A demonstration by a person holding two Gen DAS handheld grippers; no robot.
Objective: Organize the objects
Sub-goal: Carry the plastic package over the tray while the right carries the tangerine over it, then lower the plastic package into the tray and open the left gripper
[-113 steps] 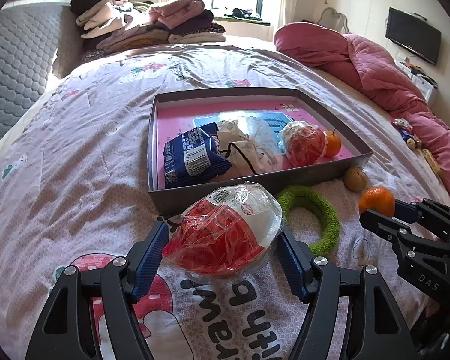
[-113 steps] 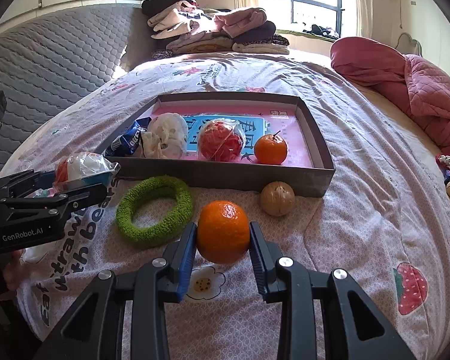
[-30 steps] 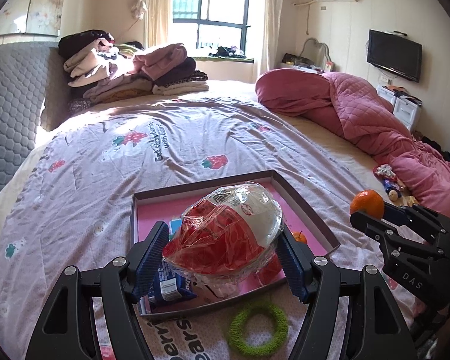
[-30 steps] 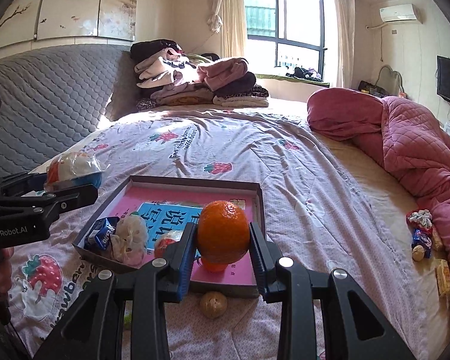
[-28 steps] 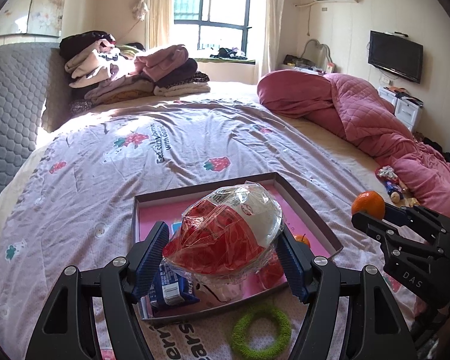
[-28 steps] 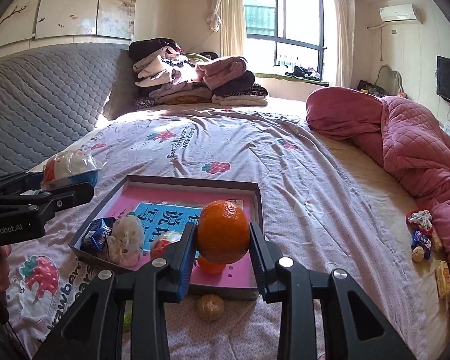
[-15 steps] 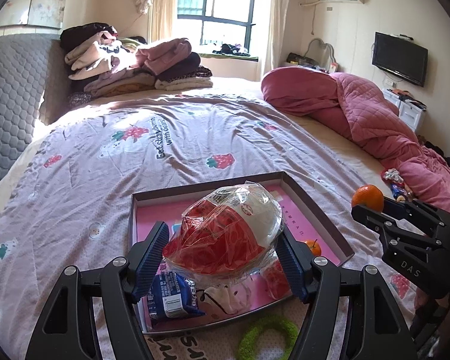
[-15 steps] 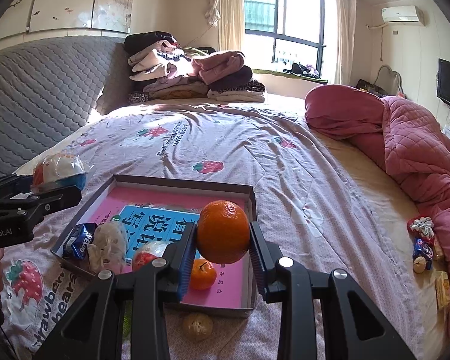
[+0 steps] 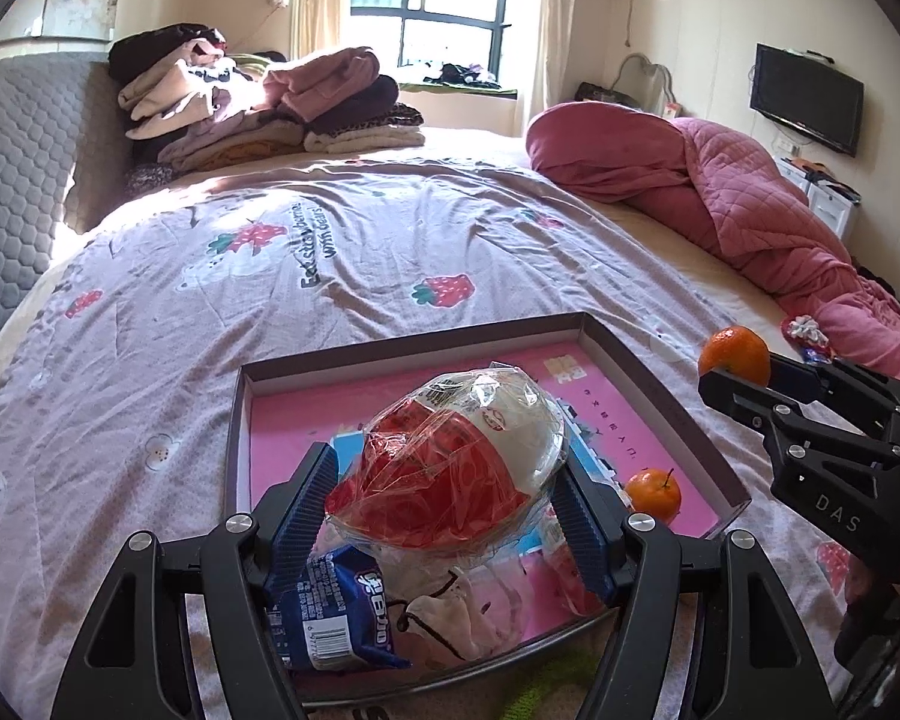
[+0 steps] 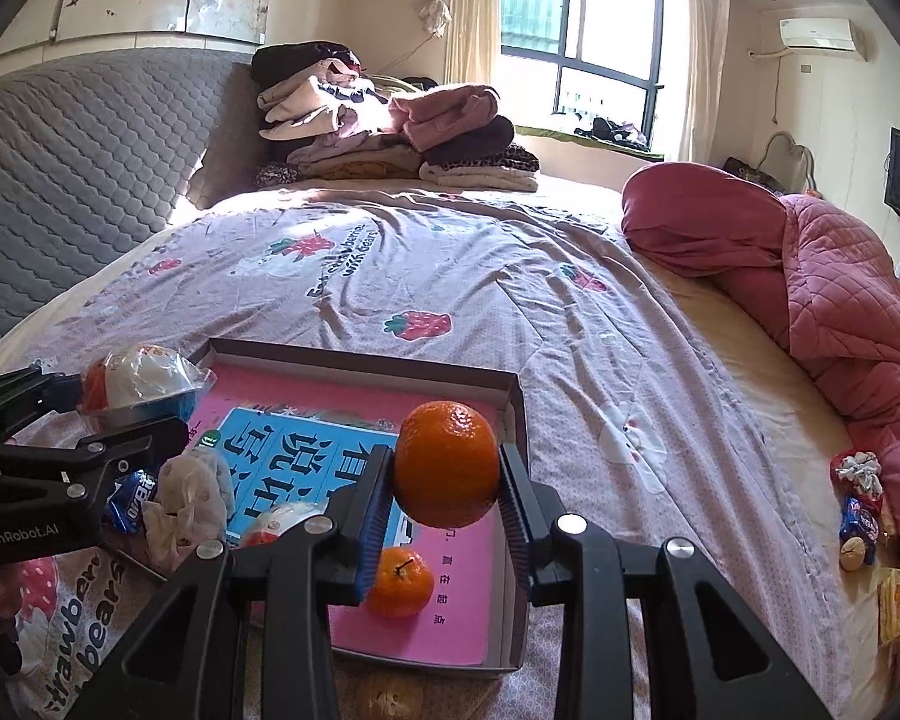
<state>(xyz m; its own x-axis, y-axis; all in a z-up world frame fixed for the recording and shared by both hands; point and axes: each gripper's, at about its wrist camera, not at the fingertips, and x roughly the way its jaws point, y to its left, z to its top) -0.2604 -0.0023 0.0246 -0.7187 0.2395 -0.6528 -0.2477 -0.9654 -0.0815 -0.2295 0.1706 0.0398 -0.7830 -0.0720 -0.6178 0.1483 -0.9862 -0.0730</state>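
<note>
Claws are both gripping: my left gripper (image 9: 450, 501) is squeezing a plastic-wrapped red and white bundle (image 9: 450, 474), holding it above the near part of the shallow pink-lined box (image 9: 660, 387) on the bed (image 9: 330, 252). My right gripper (image 10: 444, 483) is clamping an orange (image 10: 446, 464) over the box's right side. Inside the box I am seeing a small orange (image 10: 399, 582), a blue snack packet (image 9: 336, 624), a crumpled white bag (image 10: 189, 495) and another wrapped red item, partly hidden. A brownish round thing (image 10: 388, 697) is lying just outside the near wall.
</note>
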